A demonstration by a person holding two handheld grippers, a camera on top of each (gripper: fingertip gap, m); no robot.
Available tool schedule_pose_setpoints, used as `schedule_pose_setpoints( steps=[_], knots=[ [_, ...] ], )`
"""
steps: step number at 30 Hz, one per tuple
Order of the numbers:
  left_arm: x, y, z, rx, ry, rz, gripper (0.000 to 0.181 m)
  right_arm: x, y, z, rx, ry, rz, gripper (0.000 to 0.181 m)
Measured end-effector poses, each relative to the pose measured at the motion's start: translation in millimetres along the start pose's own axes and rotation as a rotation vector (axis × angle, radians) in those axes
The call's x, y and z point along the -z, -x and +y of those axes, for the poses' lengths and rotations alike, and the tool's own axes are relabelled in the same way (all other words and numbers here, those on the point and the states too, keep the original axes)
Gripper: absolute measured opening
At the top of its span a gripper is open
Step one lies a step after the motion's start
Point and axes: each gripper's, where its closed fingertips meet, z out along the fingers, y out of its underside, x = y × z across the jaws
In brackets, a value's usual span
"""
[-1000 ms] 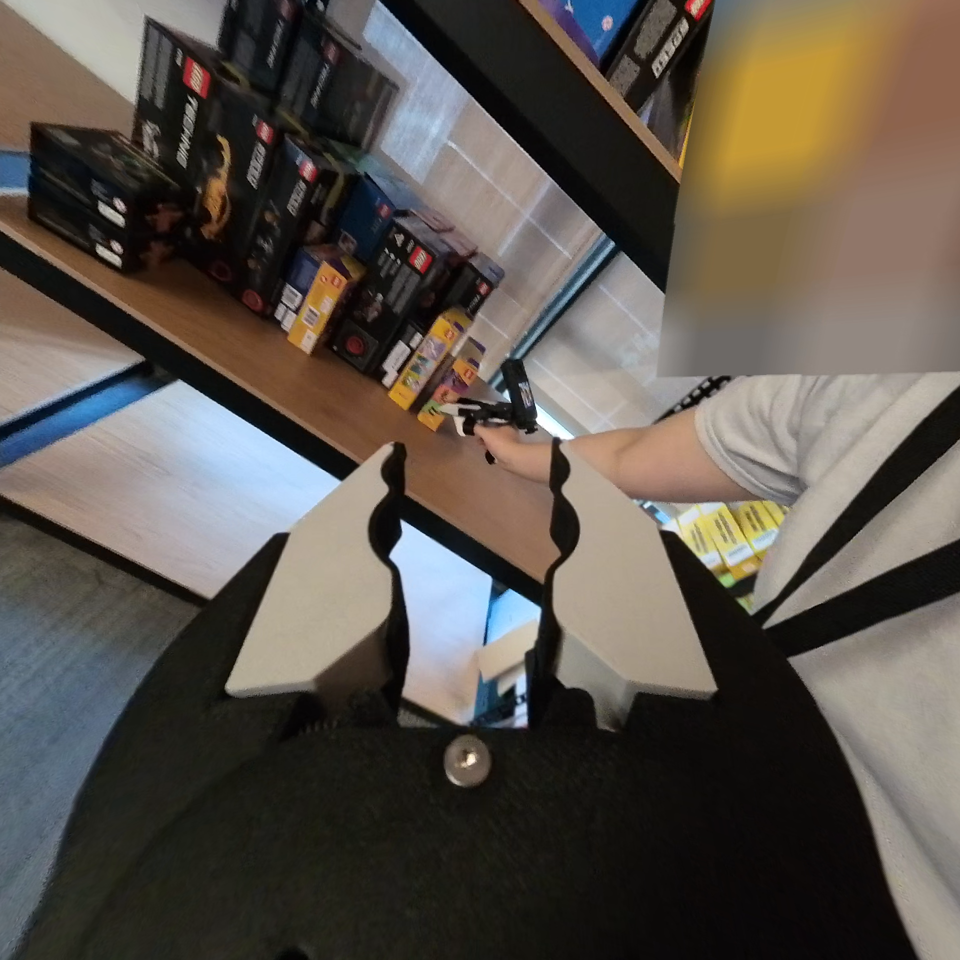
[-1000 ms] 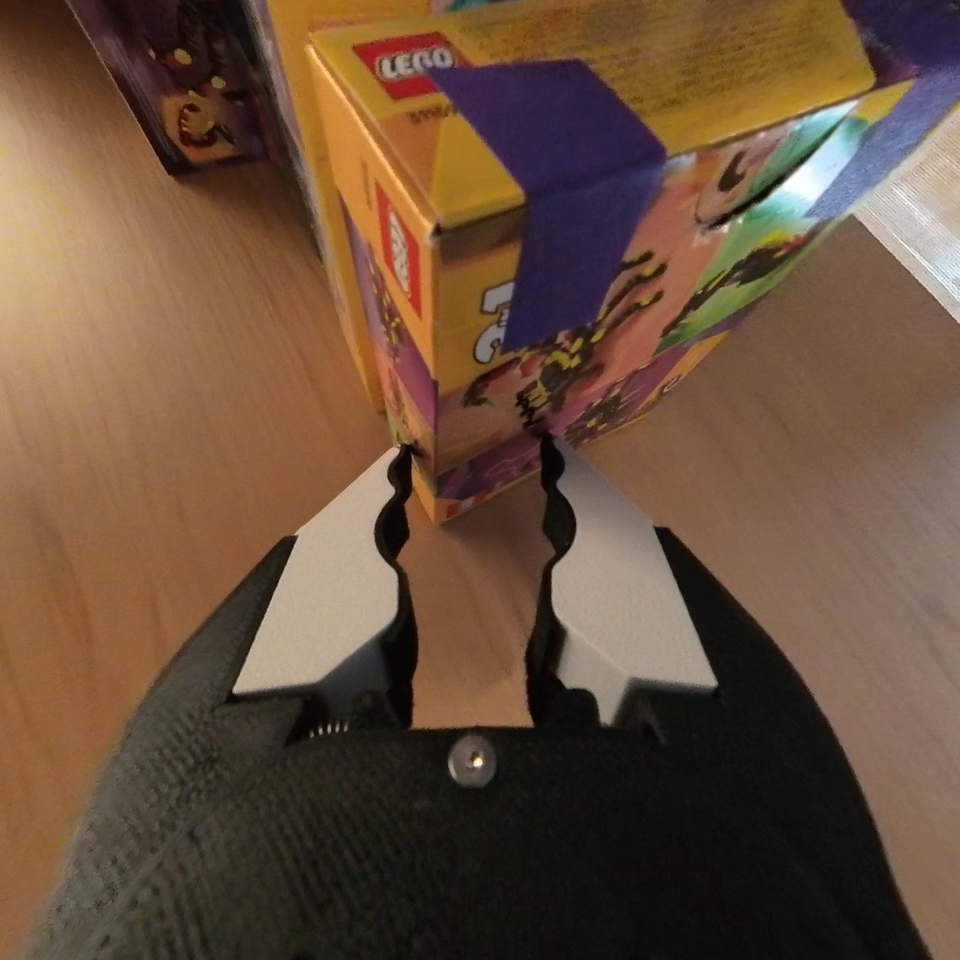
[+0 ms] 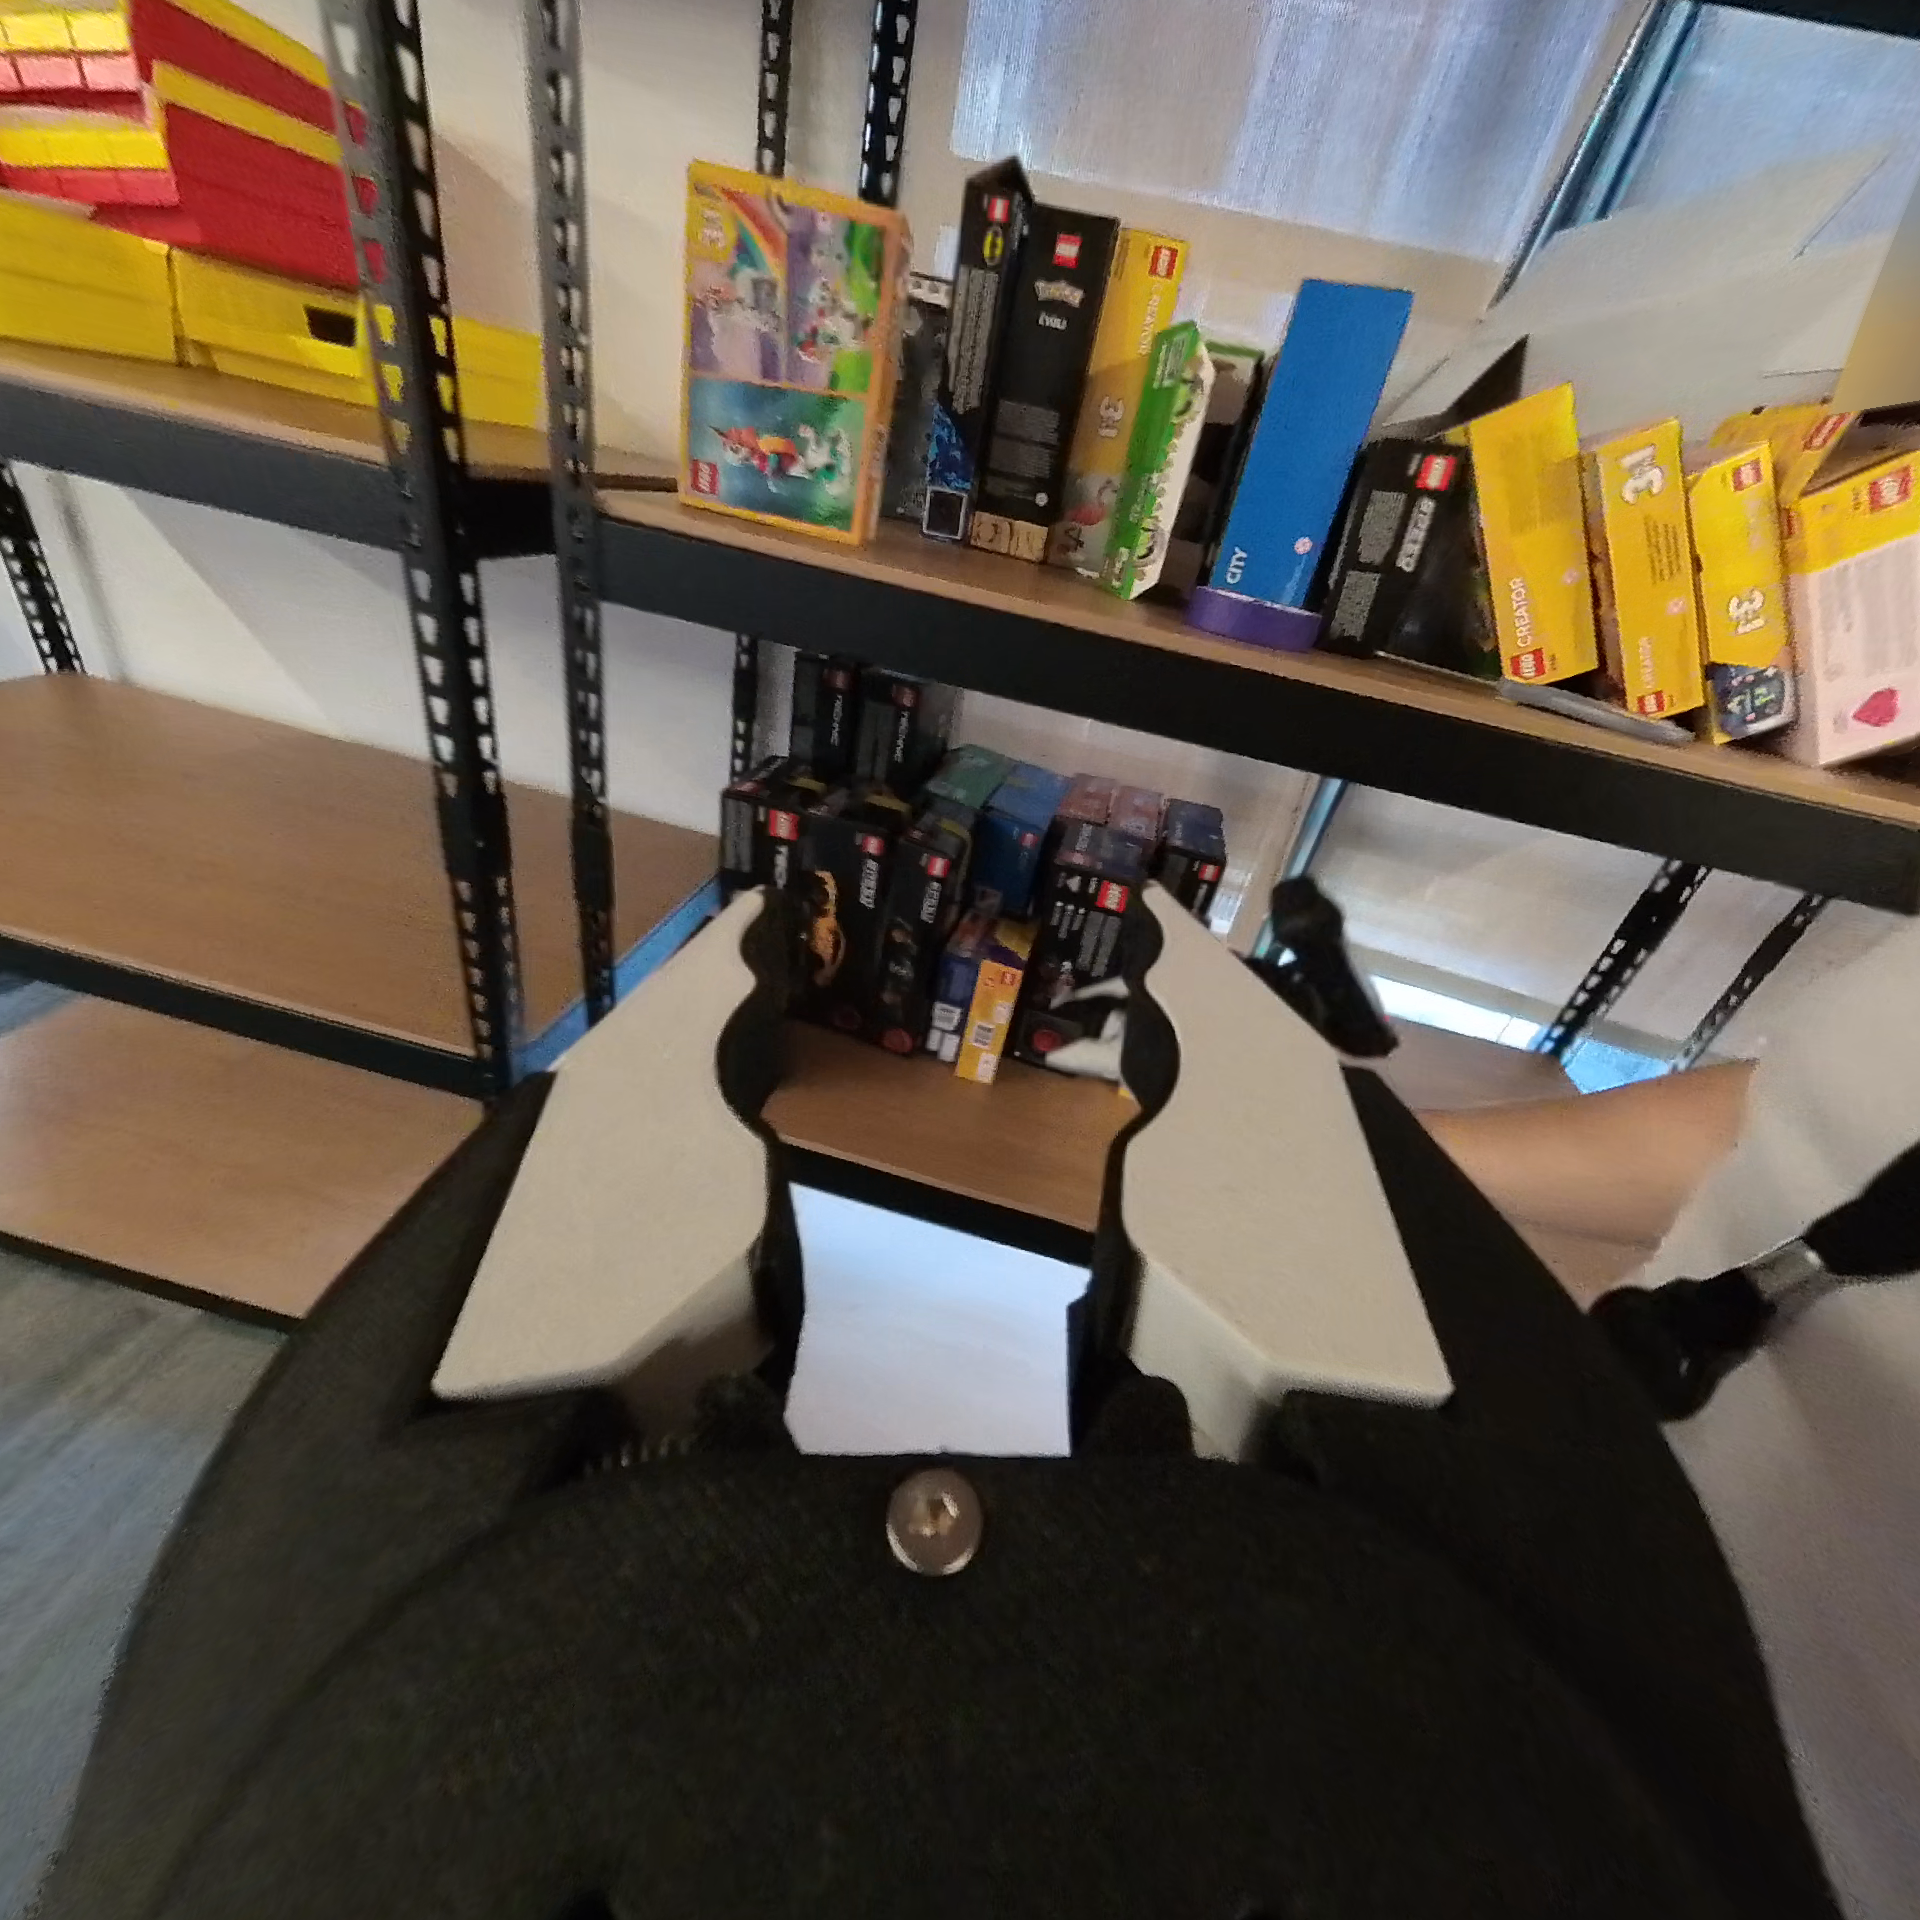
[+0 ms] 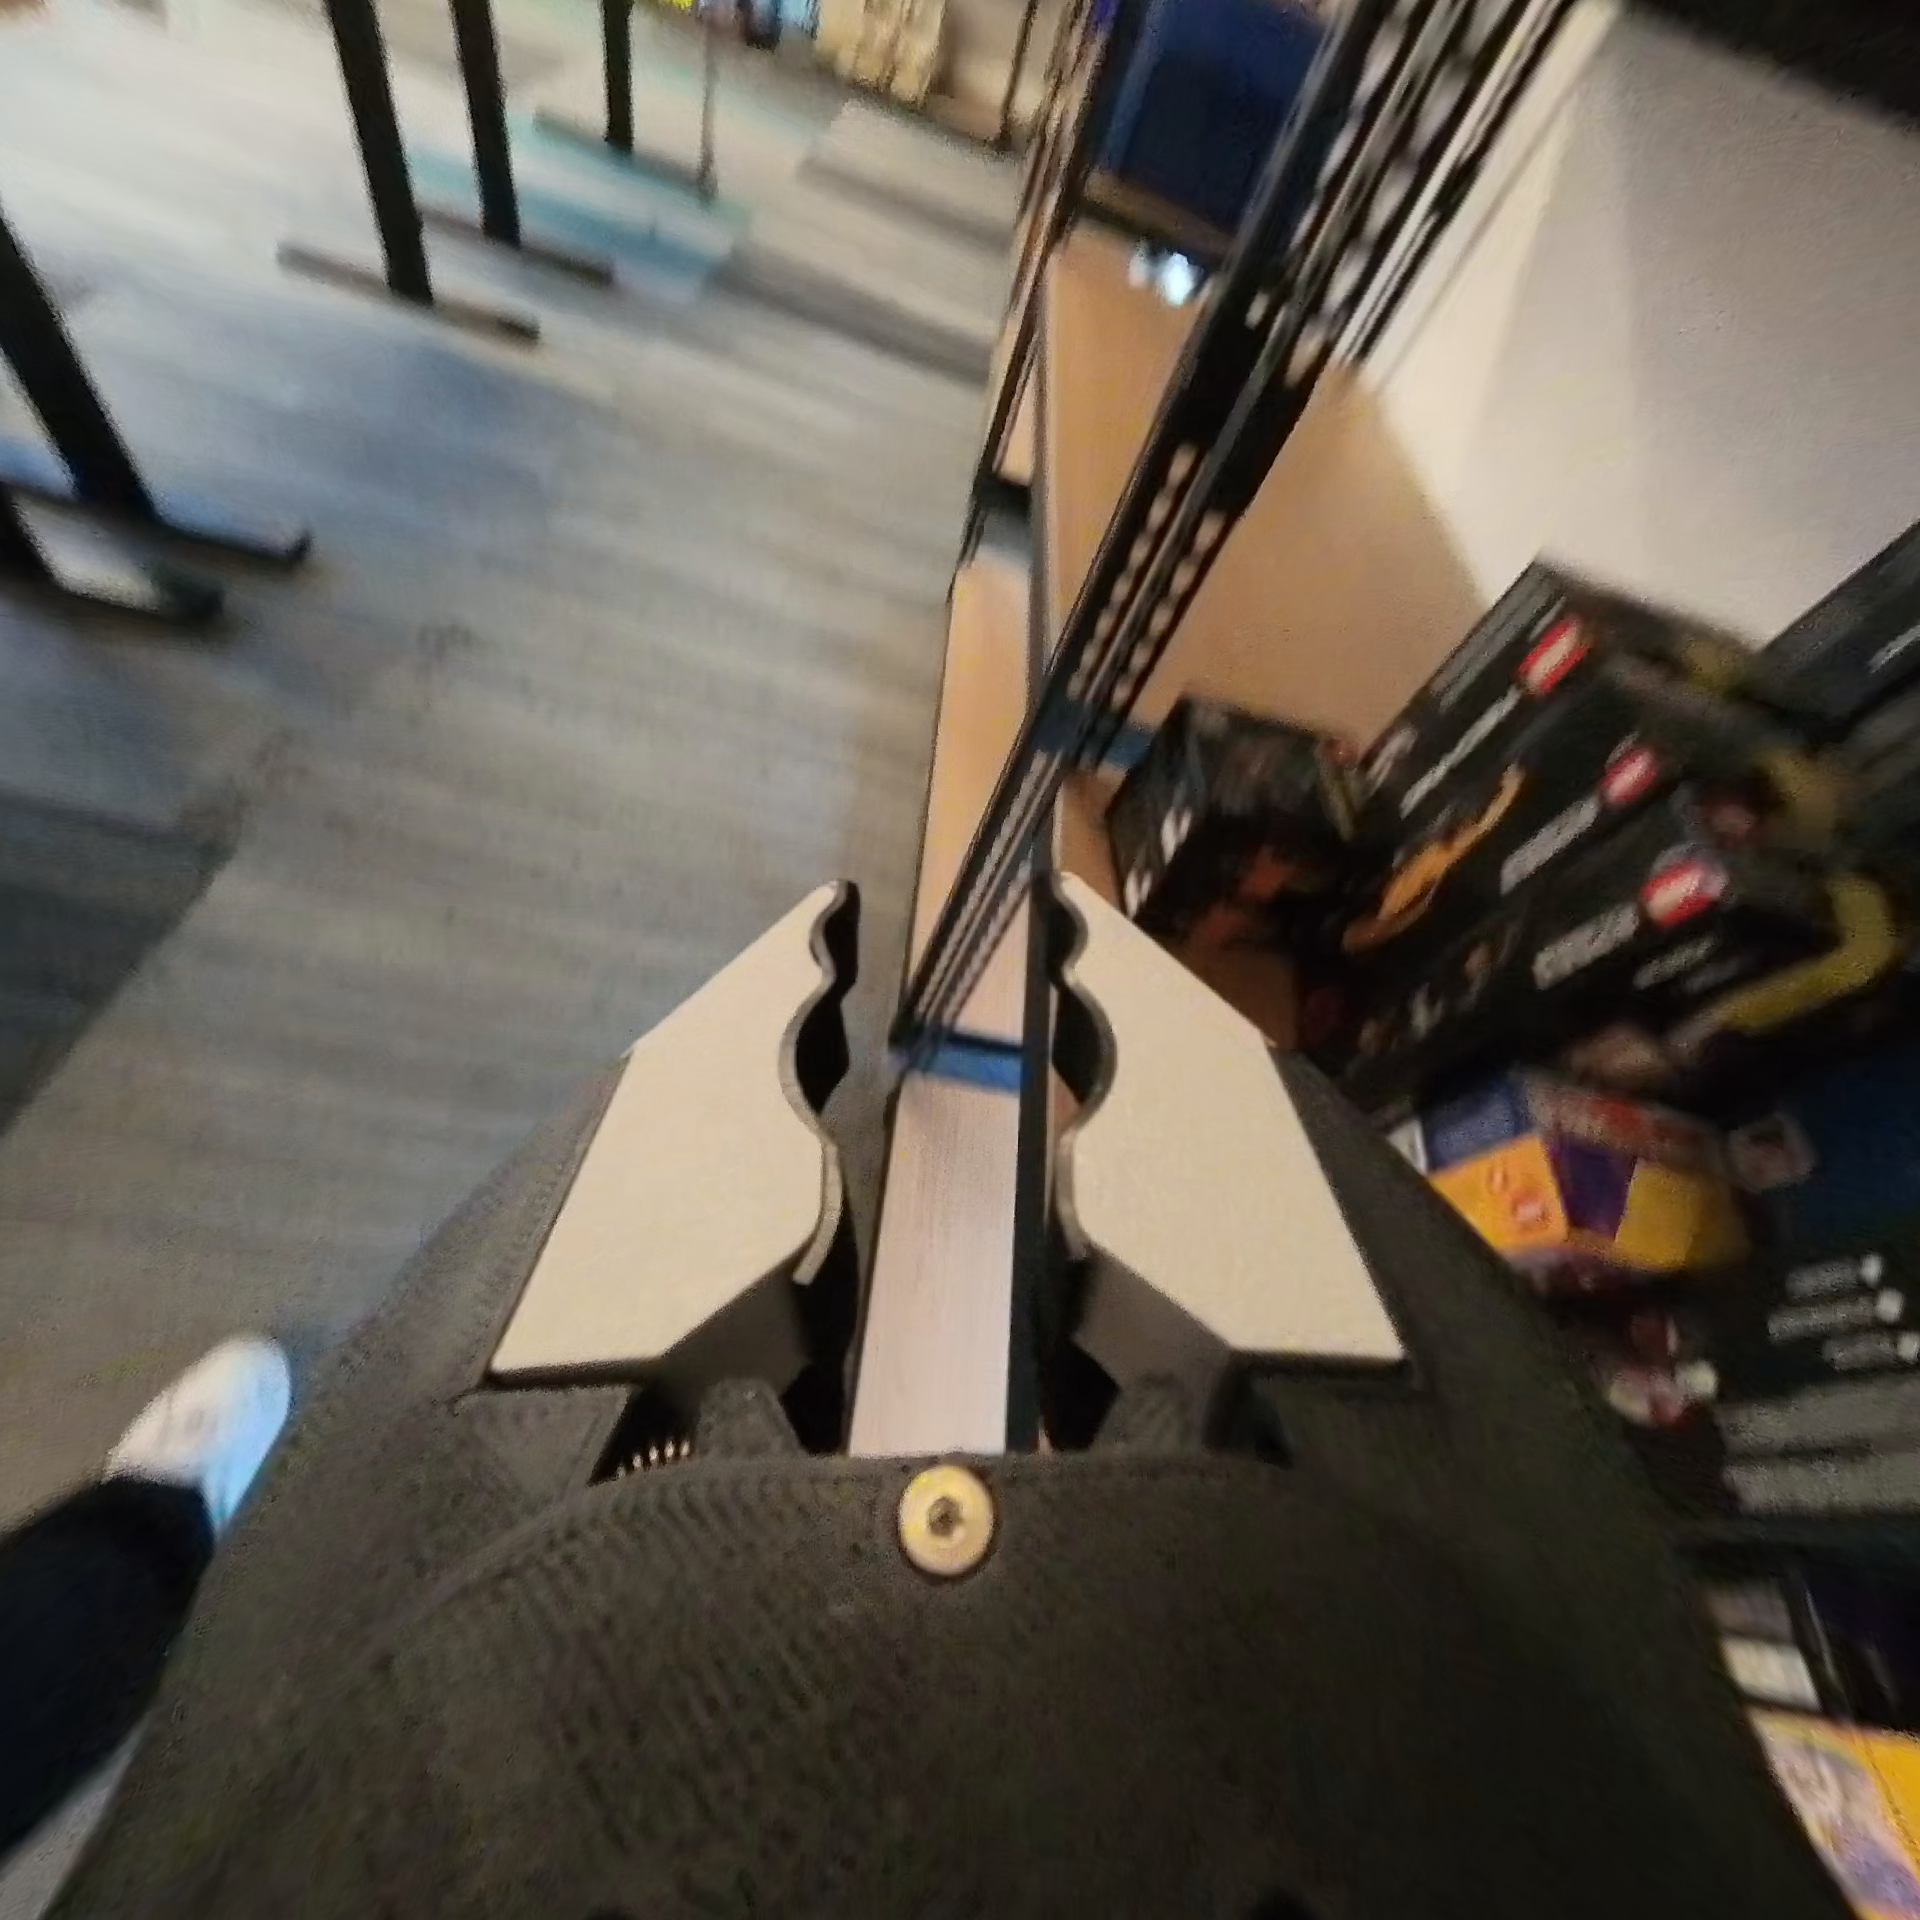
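Observation:
My left gripper (image 3: 951, 914) is open and empty, held in the air in front of a shelf unit. Between its fingers I see the lower shelf board (image 3: 935, 1132) with a row of dark boxes (image 3: 862, 935) and a small yellow box (image 3: 987, 1023). The right gripper (image 3: 1320, 966) shows blurred just right of them, on a person's bare arm (image 3: 1558, 1153). In the right wrist view my right gripper (image 4: 945, 904) is open with a narrow gap and empty. It points along the shelf's front edge (image 4: 940, 1247). A yellow and purple box (image 4: 1579, 1184) lies to its right.
The upper shelf (image 3: 1039, 613) holds upright boxes and a purple tape roll (image 3: 1252, 618). Yellow and red boxes (image 3: 156, 239) sit top left. A perforated black post (image 4: 1143, 582) crosses ahead of the right gripper. Black boxes (image 4: 1558, 831) stand right; grey floor, table legs (image 4: 384, 156) and a shoe (image 4: 208, 1413) left. The left gripper's tips are roughly 35 cm from the right gripper's.
My right gripper has left the yellow box's corner, swung to face along the shelf edge, and its jaws have narrowed. My left gripper has turned to face the shelves squarely, still open.

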Motion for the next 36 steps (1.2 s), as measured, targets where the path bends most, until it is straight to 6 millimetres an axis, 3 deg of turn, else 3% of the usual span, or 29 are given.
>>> schedule_pose_setpoints(
  steps=[4,7,10,13,14,16,18,21,23,25,28,31,33,36],
  knots=[
    [7,62,-32,-0.020,0.043,0.082,0.065,-28,-5,-126,-0.076,-0.164,0.053,0.051],
    [8,95,-51,-0.086,0.042,0.125,0.063,-30,-40,-226,-0.013,-0.319,0.111,0.068],
    [2,117,-64,-0.090,0.032,0.148,0.064,-31,-119,-306,-0.066,-0.390,0.186,0.091],
    [-13,137,-69,-0.087,0.001,0.179,0.062,-38,-230,-353,-0.110,-0.435,0.343,0.120],
    [-21,144,-69,-0.079,0.002,0.193,0.062,-45,-265,-360,-0.131,-0.433,0.375,0.126],
    [-42,155,-70,-0.064,0.003,0.227,0.062,-69,-329,-353,-0.189,-0.359,0.412,0.130],
    [-68,161,-76,-0.068,-0.002,0.271,0.062,-97,-365,-340,-0.301,-0.312,0.343,0.129],
    [-114,163,-86,-0.127,0.001,0.325,0.062,-132,-361,-330,-0.417,-0.286,0.112,0.108],
    [-148,162,-88,-0.150,0.029,0.367,0.062,-143,-351,-325,-0.416,-0.273,0.008,0.062],
    [-181,158,-86,-0.162,0.062,0.433,0.062,-141,-352,-324,-0.449,-0.263,-0.012,0.061],
    [-233,145,-84,-0.215,0.107,0.535,0.059,-124,-340,-314,-0.431,-0.152,-0.016,0.059],
    [-289,132,-95,-0.398,0.135,0.590,0.057,-92,-325,-303,-0.409,-0.107,-0.024,0.060],
    [-327,121,-109,-0.591,0.130,0.630,0.060,-71,-317,-297,-0.407,-0.112,-0.047,0.059],
    [-391,101,-148,-0.876,0.039,0.667,0.056,-48,-313,-288,-0.405,-0.109,-0.063,0.060]
  ],
)
